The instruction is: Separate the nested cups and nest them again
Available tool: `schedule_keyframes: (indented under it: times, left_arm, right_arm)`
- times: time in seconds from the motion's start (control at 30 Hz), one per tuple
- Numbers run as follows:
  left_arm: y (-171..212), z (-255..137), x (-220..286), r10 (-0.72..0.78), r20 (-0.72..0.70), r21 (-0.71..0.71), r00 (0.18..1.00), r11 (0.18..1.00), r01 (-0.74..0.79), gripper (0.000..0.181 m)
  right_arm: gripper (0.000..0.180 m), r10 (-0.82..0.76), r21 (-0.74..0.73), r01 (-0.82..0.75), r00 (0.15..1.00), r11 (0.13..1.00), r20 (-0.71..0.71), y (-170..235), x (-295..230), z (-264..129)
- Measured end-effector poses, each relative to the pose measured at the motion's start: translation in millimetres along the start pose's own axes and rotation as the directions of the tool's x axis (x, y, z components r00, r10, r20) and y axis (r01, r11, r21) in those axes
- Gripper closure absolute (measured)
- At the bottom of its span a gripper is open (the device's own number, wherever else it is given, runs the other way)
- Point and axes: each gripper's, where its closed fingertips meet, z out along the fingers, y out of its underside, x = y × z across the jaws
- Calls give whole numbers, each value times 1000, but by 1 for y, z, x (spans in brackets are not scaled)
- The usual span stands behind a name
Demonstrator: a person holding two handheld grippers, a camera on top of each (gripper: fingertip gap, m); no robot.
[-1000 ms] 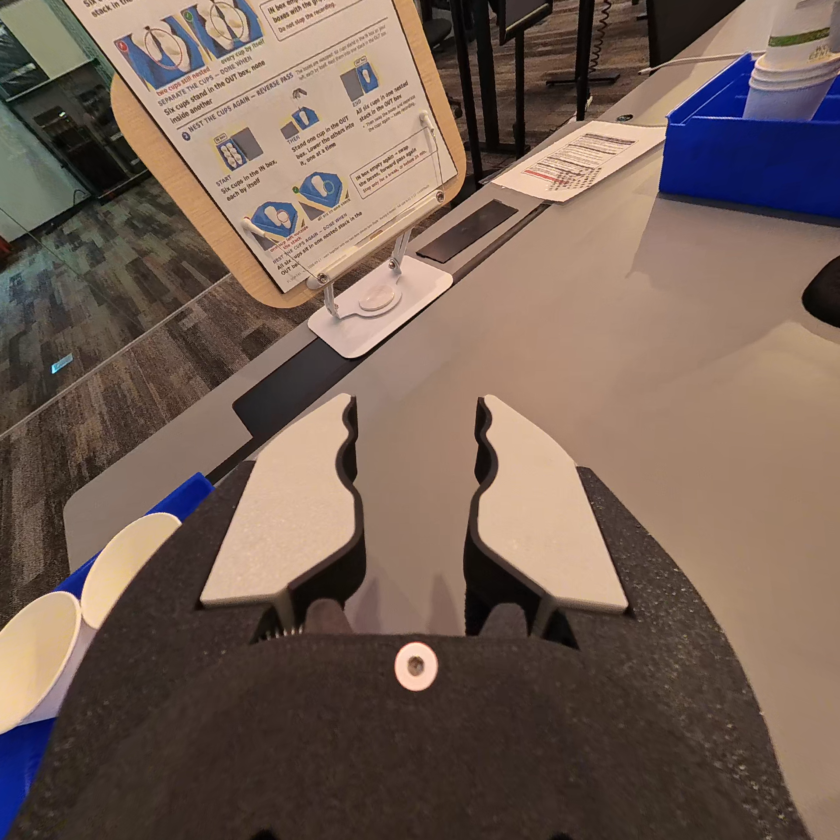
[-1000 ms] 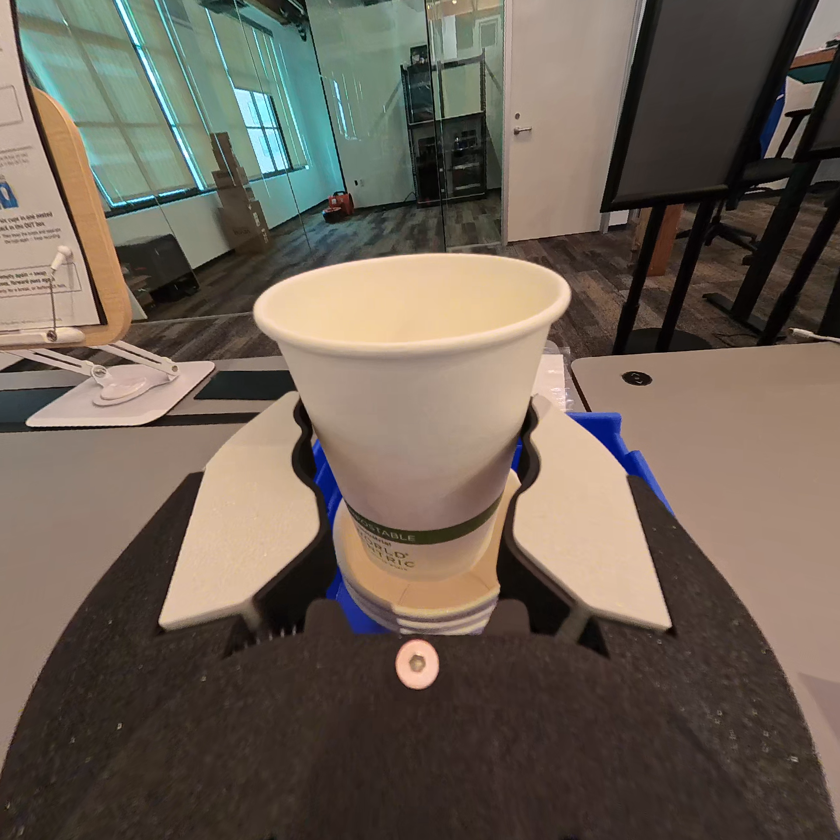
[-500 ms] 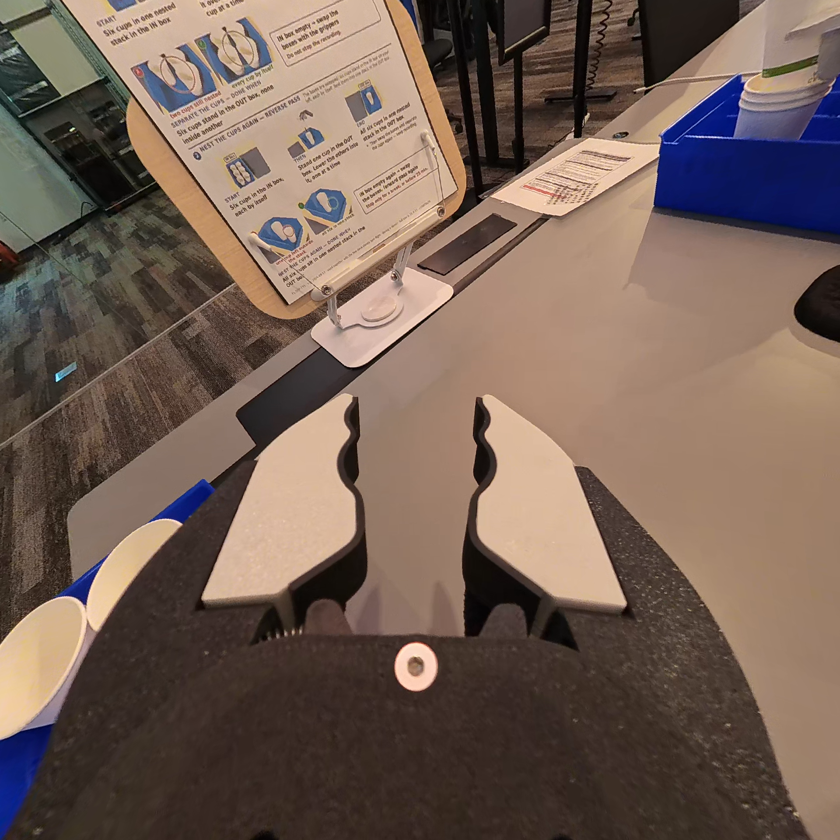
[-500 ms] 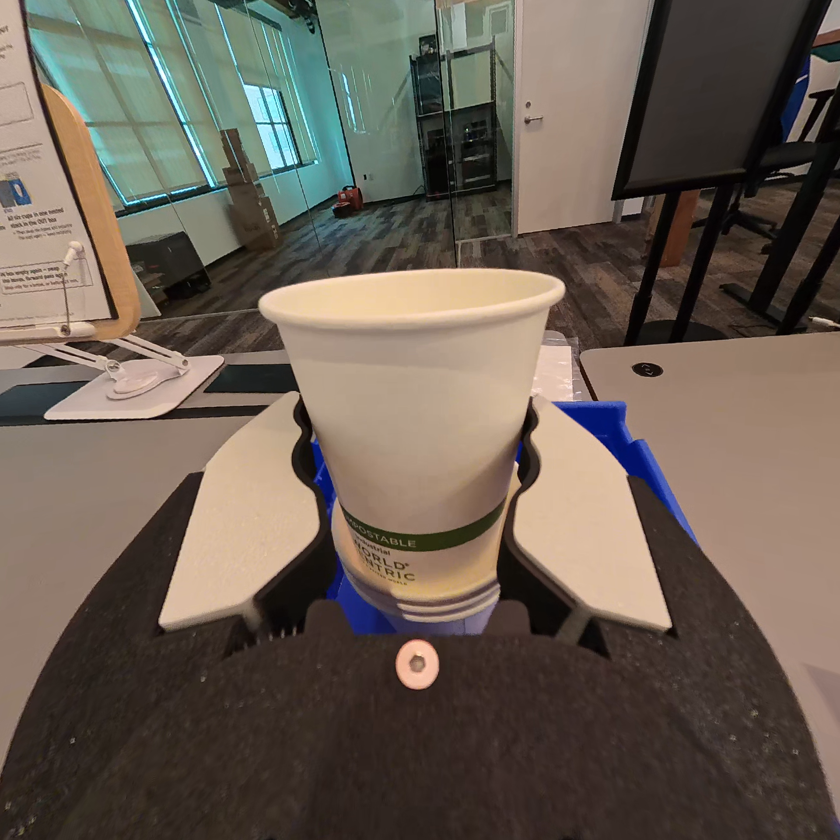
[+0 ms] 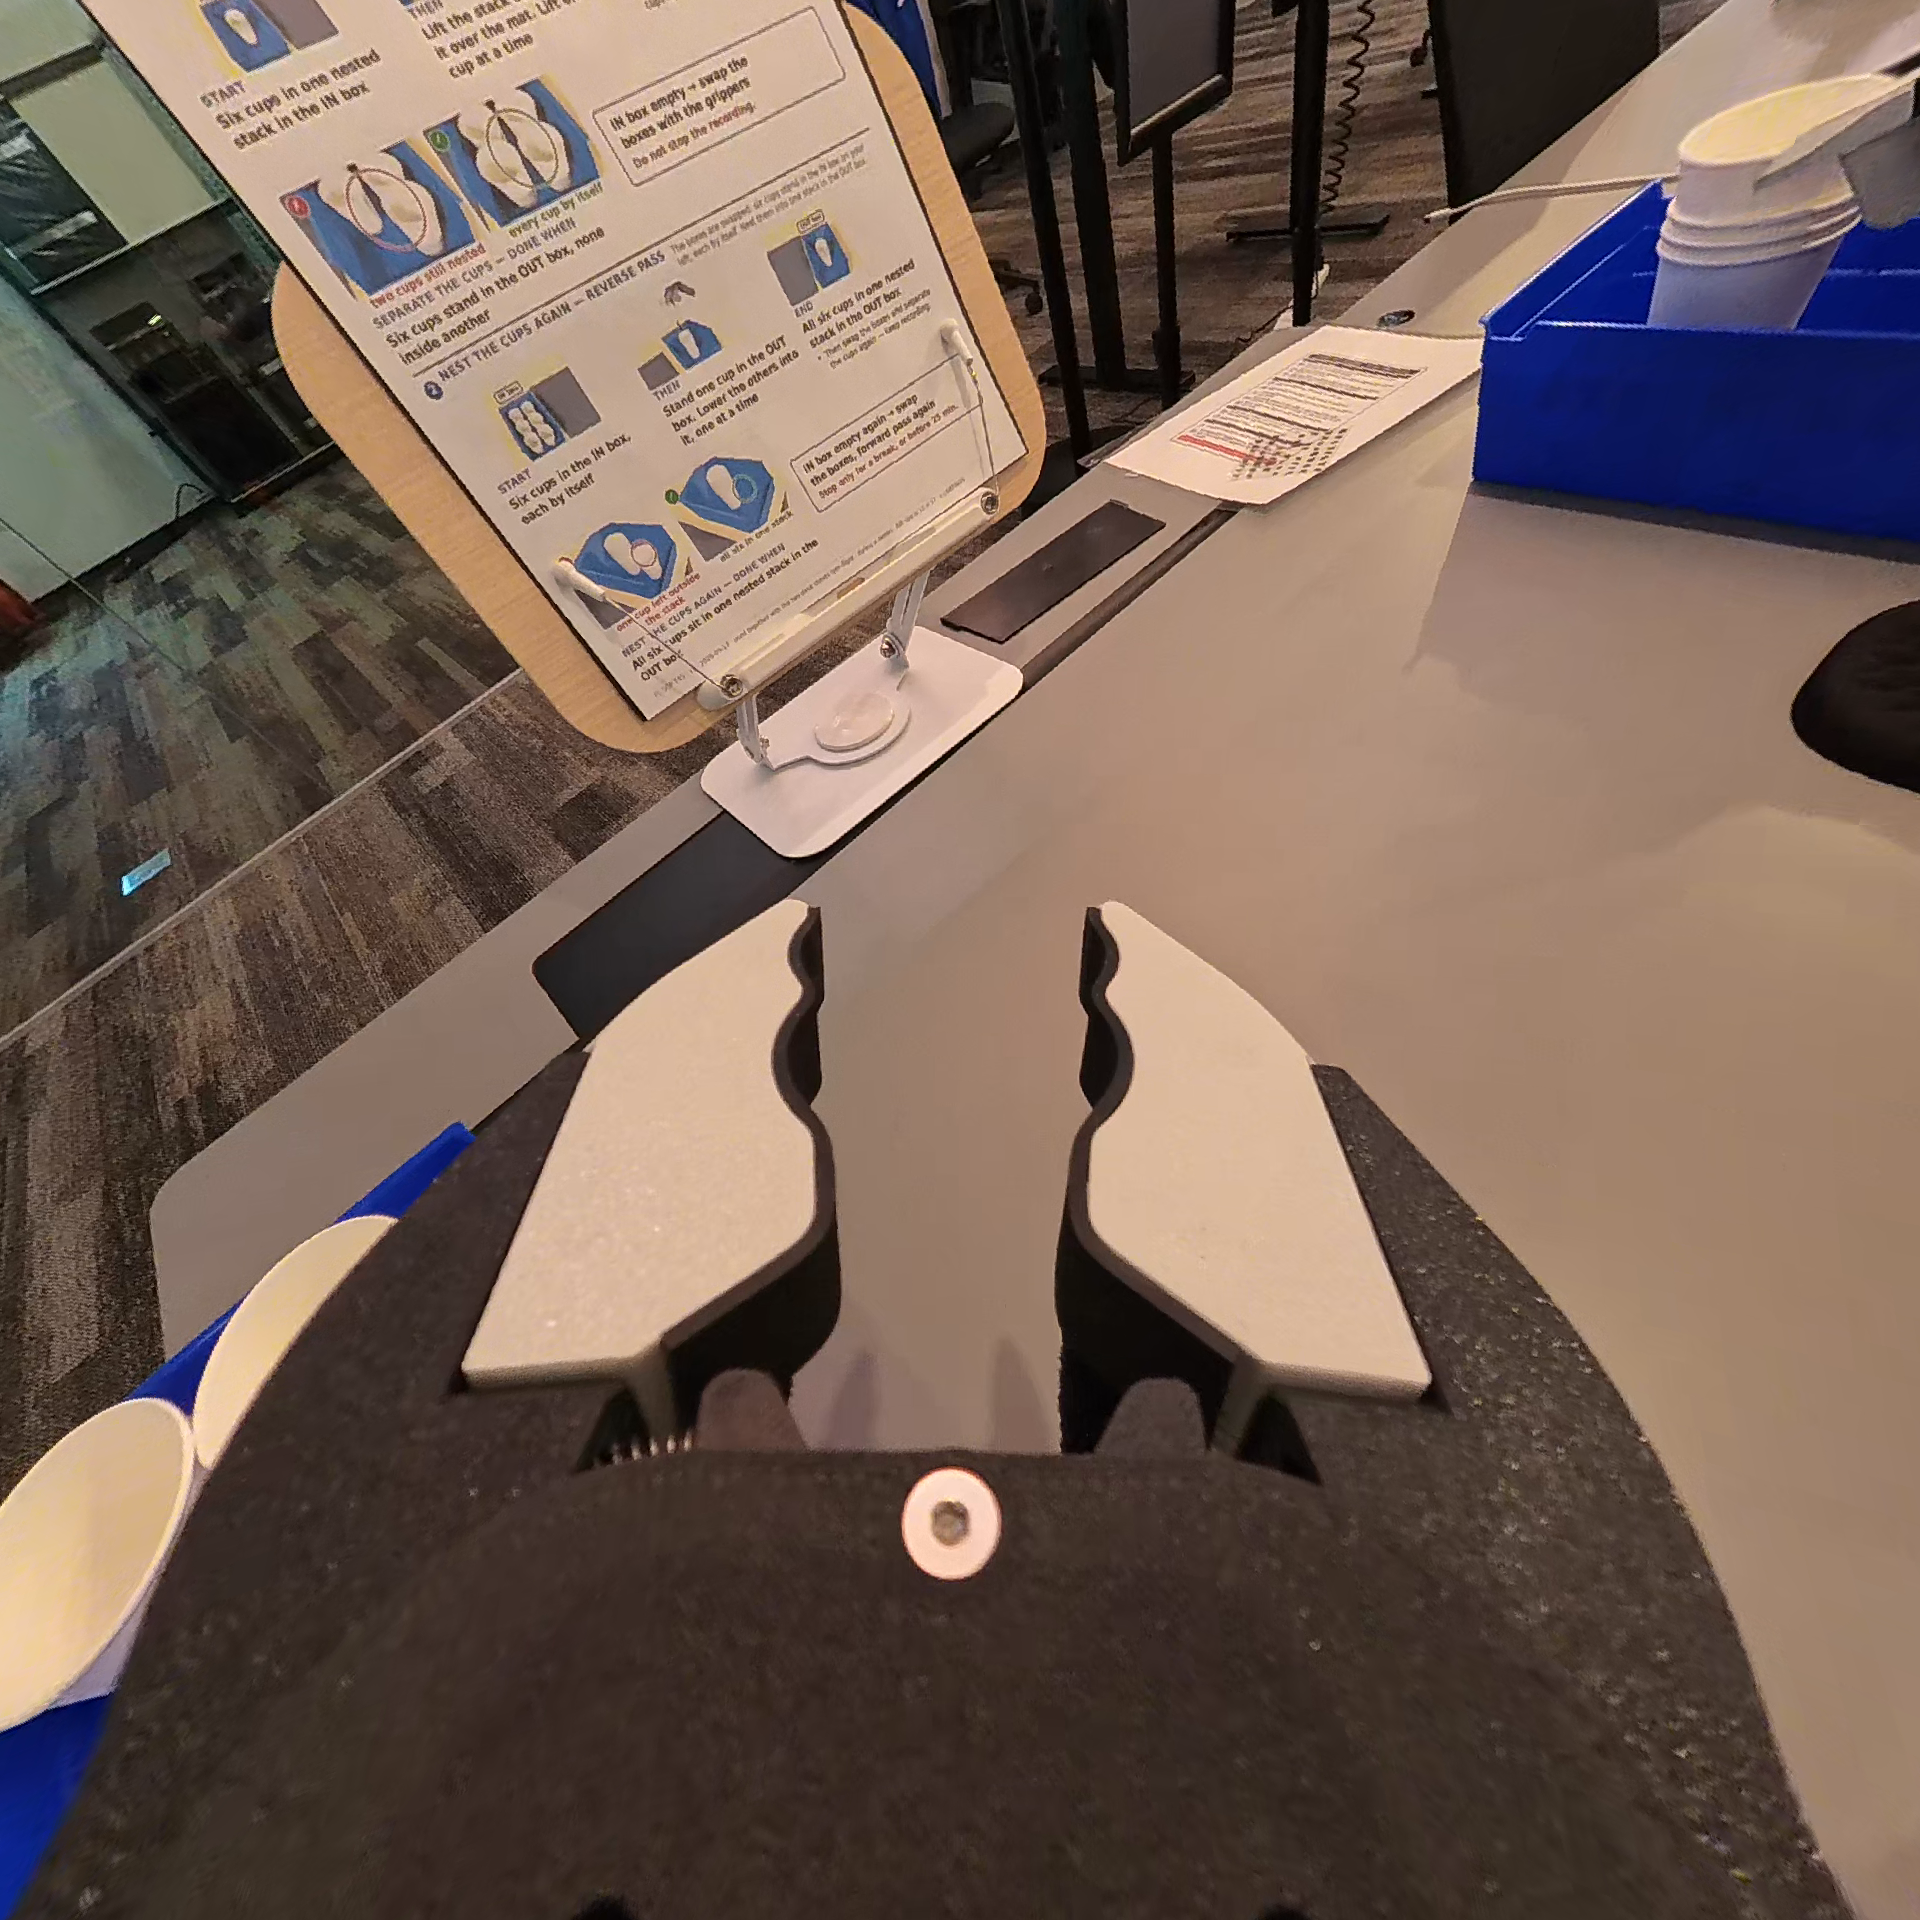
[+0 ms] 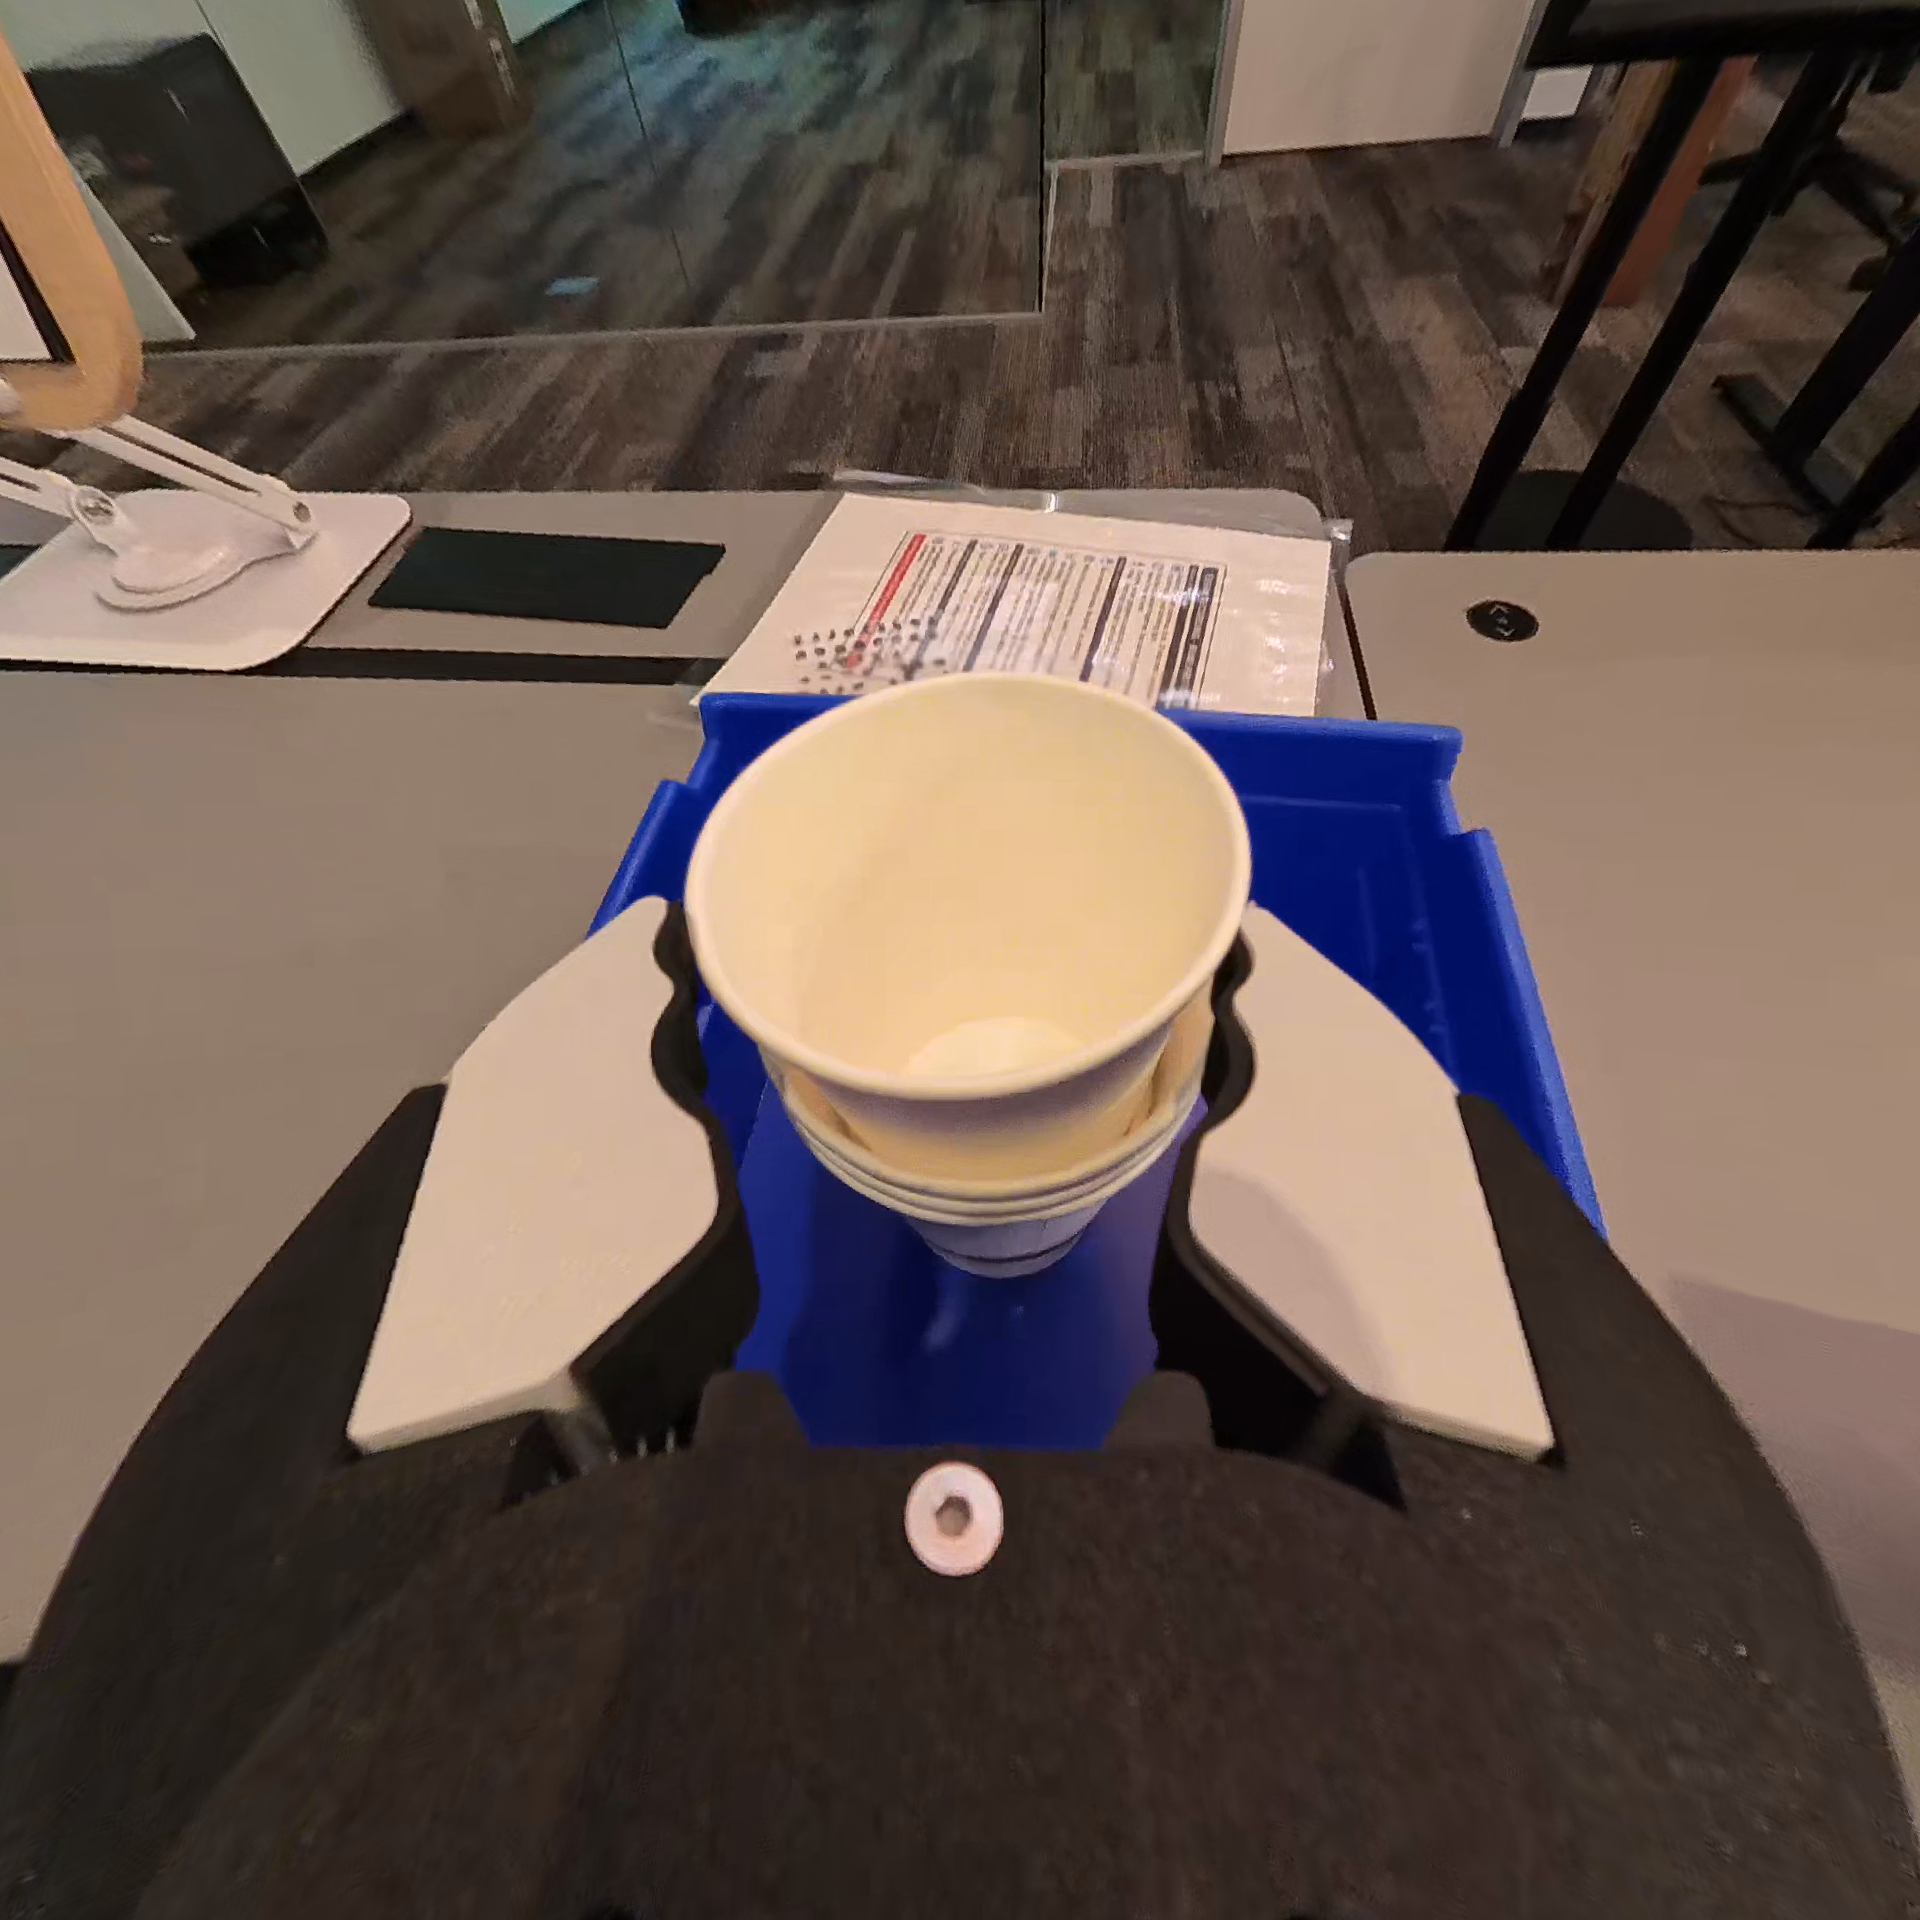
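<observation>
Top cup [image 6: 966,914]: I am seating it partway into the nested stack [image 6: 982,1195]; its rim is riding above the stack's rims and leaning toward the camera.
Stack location: it is standing inside the blue bin [image 6: 1455,935], toward the bin's left side, near the far edge of the worktop [image 6: 312,883].
Right gripper [image 6: 951,971]: I am holding its fingers against both sides of the top cup just under the rim, so it is gripping that cup.
Left gripper [image 5: 951,935]: I am keeping it spread apart and empty above bare worktop, well away from the stack.
Loose cups [image 5: 94,1538]: two are waiting in a second blue bin [image 5: 436,1148] at the near left corner.
Surroundings: an instruction board [image 5: 623,343] on a white stand and a printed sheet [image 6: 1039,613] are sitting along the far edge.
Risk: I judge the tilt could make the cup jam crooked, or tip the stack when I let go.
Risk: squeezing harder could be crushing the thin paper wall.
</observation>
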Motion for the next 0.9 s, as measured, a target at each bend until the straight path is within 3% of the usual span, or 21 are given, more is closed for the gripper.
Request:
schedule_keyframes:
  times: [0.23, 0.5, 0.73, 0.9]
  left_arm:
    - [-2, 0, 0, 3, 1, 4, 1000, 1000, -3, 134]
    - [-1, -3, -4, 8, 17, -6, 1000, 1000, -8, 134]
    - [20, -26, -45, 28, 157, -97, 987, 995, -13, 132]
    - [64, -49, -95, 81, 172, -301, 982, 953, -26, 133]
  right_arm:
    - [81, -1, -125, -5, 999, 992, -41, 14, 4, -10]
    - [75, -81, -61, 75, 991, 995, -103, -11, 1, -28]
    - [78, -158, 99, 164, 985, 981, -67, -59, -36, -62]
    - [82, -242, 244, 216, 967, 945, 81, -92, -93, -77]
